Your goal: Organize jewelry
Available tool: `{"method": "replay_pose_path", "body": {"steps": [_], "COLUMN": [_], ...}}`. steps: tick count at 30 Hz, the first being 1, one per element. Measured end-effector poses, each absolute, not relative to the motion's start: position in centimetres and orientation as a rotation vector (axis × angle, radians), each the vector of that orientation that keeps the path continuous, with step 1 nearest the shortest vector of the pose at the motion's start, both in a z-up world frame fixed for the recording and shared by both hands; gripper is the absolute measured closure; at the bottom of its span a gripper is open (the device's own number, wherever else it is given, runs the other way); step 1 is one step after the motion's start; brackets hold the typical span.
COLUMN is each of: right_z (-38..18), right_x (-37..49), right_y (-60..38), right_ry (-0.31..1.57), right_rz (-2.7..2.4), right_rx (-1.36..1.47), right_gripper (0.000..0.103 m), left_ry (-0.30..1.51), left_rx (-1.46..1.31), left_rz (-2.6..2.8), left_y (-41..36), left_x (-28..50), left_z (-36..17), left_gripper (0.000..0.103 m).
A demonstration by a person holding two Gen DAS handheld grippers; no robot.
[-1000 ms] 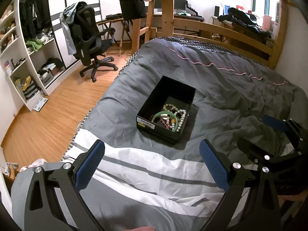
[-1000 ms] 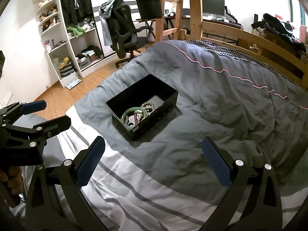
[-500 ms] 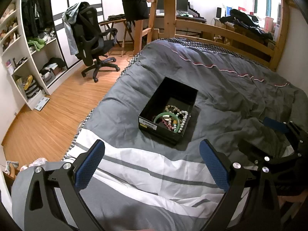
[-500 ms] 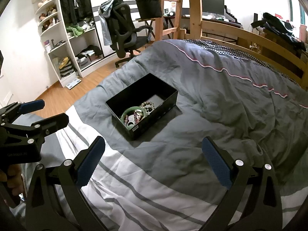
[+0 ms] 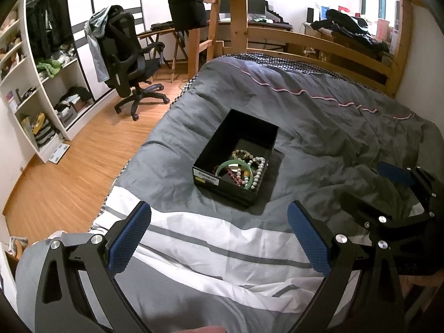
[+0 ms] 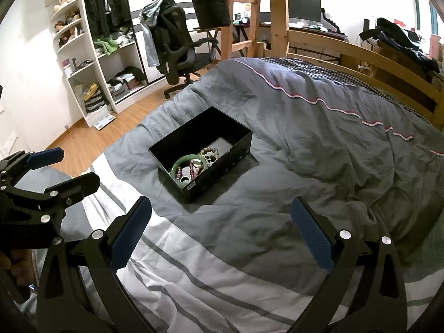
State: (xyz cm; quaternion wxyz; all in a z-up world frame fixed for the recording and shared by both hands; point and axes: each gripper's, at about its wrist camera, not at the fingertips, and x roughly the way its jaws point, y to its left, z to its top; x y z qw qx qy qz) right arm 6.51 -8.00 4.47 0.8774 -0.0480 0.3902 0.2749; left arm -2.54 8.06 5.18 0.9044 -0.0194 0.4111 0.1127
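Note:
A black open box point(image 5: 251, 133) point(image 6: 234, 149) sits on the grey duvet in the middle of the bed. Inside lie a green bangle point(image 5: 222, 166) point(image 6: 179, 163), a pale bead bracelet point(image 5: 259, 170), a dark red bead string point(image 5: 236, 176) and a brownish bead bracelet point(image 5: 244, 154) point(image 6: 211, 154). My left gripper point(image 5: 219, 240) is open and empty, held above the striped part of the duvet, short of the box. My right gripper point(image 6: 220, 234) is open and empty, also short of the box. Each gripper shows in the other's view point(image 5: 394, 191) point(image 6: 44, 172).
The duvet point(image 5: 319, 127) is creased; its near part is white with grey stripes point(image 5: 222, 238). A wooden bed frame point(image 5: 319, 41) runs along the far side. An office chair point(image 5: 130, 55), shelves point(image 5: 41, 83) and wood floor point(image 5: 69, 172) lie to the left.
Both grippers stay open. The left wrist view has shifted slightly, so the box sits a little higher and further right in it. The right view is nearly unchanged.

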Motion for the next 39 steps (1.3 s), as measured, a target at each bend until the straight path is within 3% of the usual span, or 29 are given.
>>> {"method": "replay_pose_path", "body": {"steps": [39], "right_z": [3.82], "right_x": [6.28], "right_y": [-7.49], "right_ry": [0.827], "right_rz": [0.585], "right_rx": [-0.114], "right_gripper": [0.004], "left_ry": [0.853], "left_rx": [-0.038], "left_rz": [0.284], "left_y": [8.20], "left_x": [-2.78], "left_z": [5.17], "left_gripper": [0.006]}}
